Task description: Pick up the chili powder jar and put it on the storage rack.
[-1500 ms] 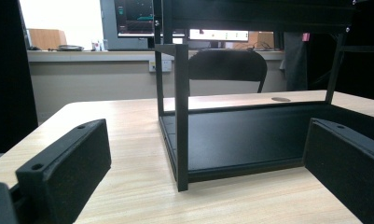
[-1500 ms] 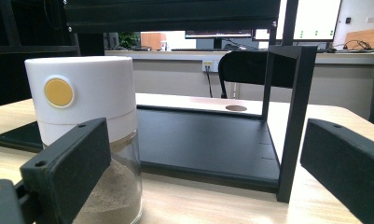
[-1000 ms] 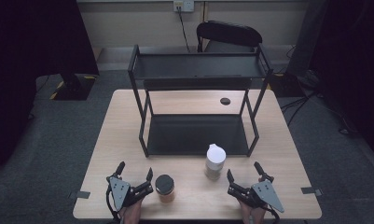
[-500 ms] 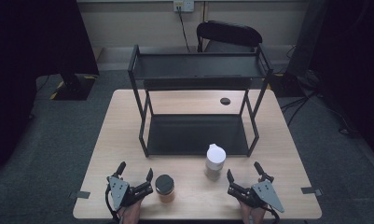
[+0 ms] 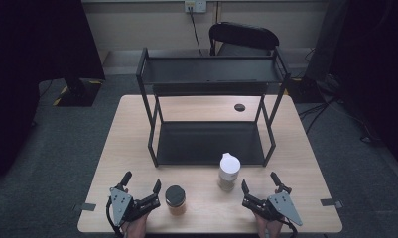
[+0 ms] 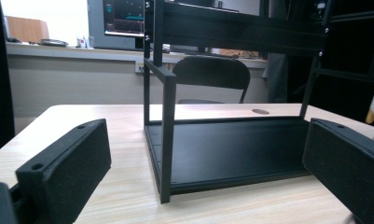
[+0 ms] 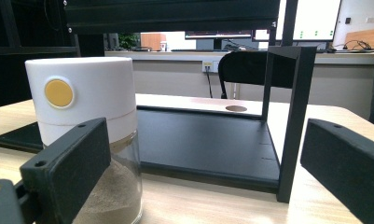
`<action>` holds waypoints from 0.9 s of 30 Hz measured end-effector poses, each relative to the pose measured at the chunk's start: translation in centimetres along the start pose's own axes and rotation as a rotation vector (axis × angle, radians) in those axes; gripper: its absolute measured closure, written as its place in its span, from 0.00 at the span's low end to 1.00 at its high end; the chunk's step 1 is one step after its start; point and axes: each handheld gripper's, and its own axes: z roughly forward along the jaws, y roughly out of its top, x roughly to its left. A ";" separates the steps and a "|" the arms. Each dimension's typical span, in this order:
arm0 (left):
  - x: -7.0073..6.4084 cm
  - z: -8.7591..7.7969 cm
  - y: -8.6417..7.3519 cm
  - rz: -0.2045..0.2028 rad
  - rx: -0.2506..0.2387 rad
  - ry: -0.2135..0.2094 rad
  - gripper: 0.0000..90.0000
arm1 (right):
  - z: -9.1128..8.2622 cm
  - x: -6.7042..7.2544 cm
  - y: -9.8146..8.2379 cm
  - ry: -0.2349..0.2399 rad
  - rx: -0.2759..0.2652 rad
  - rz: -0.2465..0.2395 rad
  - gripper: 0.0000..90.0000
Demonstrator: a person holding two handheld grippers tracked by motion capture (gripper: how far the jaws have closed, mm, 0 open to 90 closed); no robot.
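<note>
A black two-tier metal rack [image 5: 210, 114] stands on the middle of the wooden table [image 5: 127, 144]; its lower shelf [image 6: 231, 149] [image 7: 203, 140] lies ahead of both grippers. In front of it a glass jar with a white cap [image 5: 229, 171] [image 7: 86, 135], holding tan powder, stands upright. A shorter jar with a black lid [image 5: 175, 199] sits to its left. My left gripper [image 5: 140, 182] rests open at the front left, just left of the black-lidded jar. My right gripper [image 5: 259, 181] rests open at the front right, just right of the white-capped jar. Neither holds anything.
A round dark cable hole [image 5: 239, 107] marks the table behind the rack. A black chair [image 5: 243, 37] stands beyond the far edge. Grey tape tabs [image 5: 88, 207] mark the front corners. Dark carpet surrounds the table.
</note>
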 end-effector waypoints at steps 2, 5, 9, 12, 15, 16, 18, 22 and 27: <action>0.3 -0.2 0.4 -0.006 -0.008 -0.031 0.00 | 0.0 0.0 0.0 0.000 0.000 0.000 0.01; 0.4 -0.4 1.1 0.005 -0.011 -0.069 0.00 | 0.0 0.0 0.0 0.000 0.000 0.000 0.01; 0.2 -0.8 1.9 0.011 -0.032 -0.095 0.00 | 0.0 0.0 0.0 0.000 0.000 0.000 0.01; 0.0 -0.9 2.6 0.029 -0.032 -0.121 0.00 | 0.0 0.0 0.0 0.000 0.000 0.000 0.01; -0.4 -1.0 2.7 0.031 -0.046 -0.122 0.00 | 0.0 0.0 0.0 0.000 0.000 0.000 0.01; -0.4 -1.0 2.8 0.025 -0.047 -0.125 0.00 | 0.0 0.0 0.0 0.001 0.000 0.000 0.01; -0.6 -0.9 2.8 0.015 -0.046 -0.141 0.00 | 0.0 0.0 0.0 0.002 0.000 0.000 0.01; -1.0 -0.7 2.8 0.023 -0.026 -0.183 0.01 | 0.0 0.0 0.0 0.002 0.000 0.000 0.01; -1.5 -0.3 2.6 0.041 0.006 -0.236 0.05 | 0.0 0.0 0.0 0.002 0.000 0.000 0.01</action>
